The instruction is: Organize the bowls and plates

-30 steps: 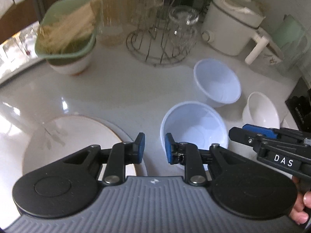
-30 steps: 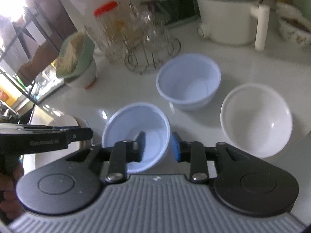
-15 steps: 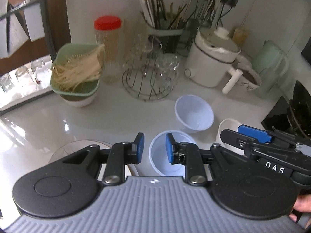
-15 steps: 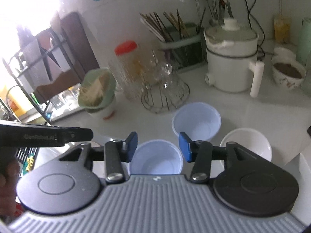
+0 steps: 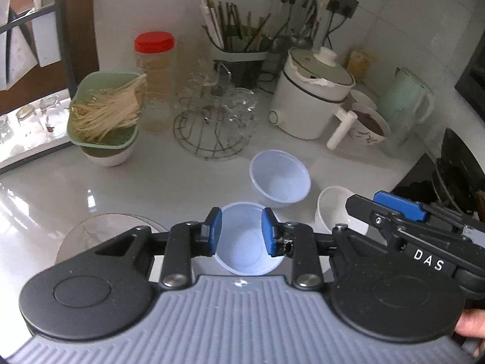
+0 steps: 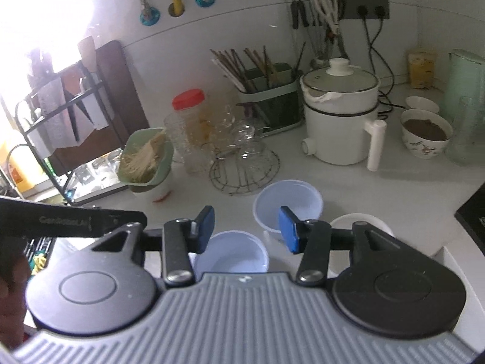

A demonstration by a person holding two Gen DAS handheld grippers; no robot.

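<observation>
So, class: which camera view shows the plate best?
The left wrist view: the plate lies in the open at lower left, only its near edge behind the left tongs. The right wrist view hides it almost entirely.

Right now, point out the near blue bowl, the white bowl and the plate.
near blue bowl (image 5: 247,244), left wrist view, inner floor between the fingers.
white bowl (image 5: 332,209), left wrist view, inner wall.
plate (image 5: 100,230), left wrist view, bare surface left of the gripper.

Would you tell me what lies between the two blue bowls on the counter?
Nothing: bare white counter separates the near blue bowl from the far blue bowl, seen in the left wrist view.
</observation>
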